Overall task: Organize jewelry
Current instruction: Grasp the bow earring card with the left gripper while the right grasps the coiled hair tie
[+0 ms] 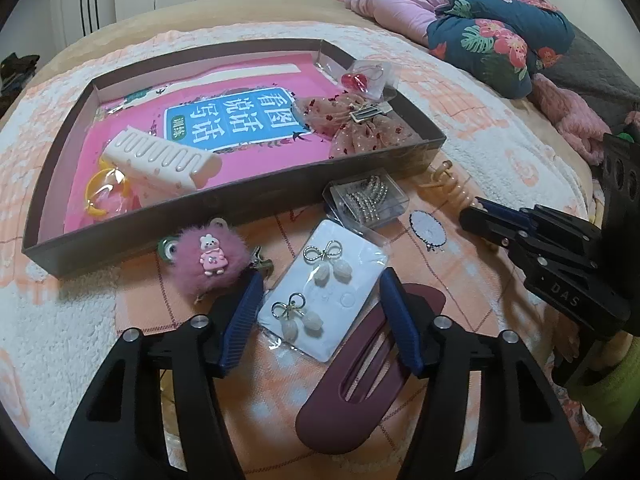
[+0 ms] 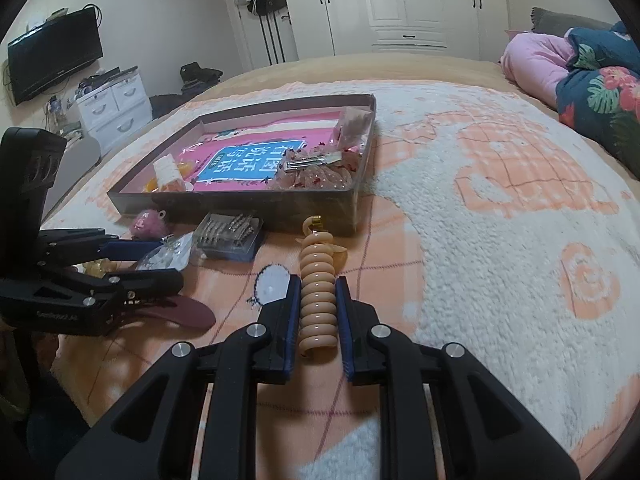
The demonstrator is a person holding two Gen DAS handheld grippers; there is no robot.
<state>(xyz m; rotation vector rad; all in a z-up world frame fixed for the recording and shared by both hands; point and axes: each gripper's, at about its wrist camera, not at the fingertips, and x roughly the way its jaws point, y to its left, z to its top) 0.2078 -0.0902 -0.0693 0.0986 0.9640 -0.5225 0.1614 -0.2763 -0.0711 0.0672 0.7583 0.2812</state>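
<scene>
A shallow brown box (image 1: 248, 204) lies on the bed blanket; in it are a white hair claw (image 1: 160, 160), a yellow ring item (image 1: 105, 196), a tulle bow clip (image 1: 352, 120) and a bagged red heart piece (image 1: 360, 78). My left gripper (image 1: 320, 280) is open around a white earring card (image 1: 324, 292) lying on the blanket. My right gripper (image 2: 318, 284) is shut on a peach spiral hair coil (image 2: 318, 280), which rests on the blanket; the coil also shows in the left wrist view (image 1: 454, 188).
On the blanket before the box lie a pink fluffy bunny clip (image 1: 210, 260), a clear case of rhinestone pins (image 1: 368, 200) and a maroon hair clip (image 1: 360, 364). Folded quilts (image 1: 480, 32) lie at the bed's far right. A wardrobe (image 2: 400, 0) stands behind.
</scene>
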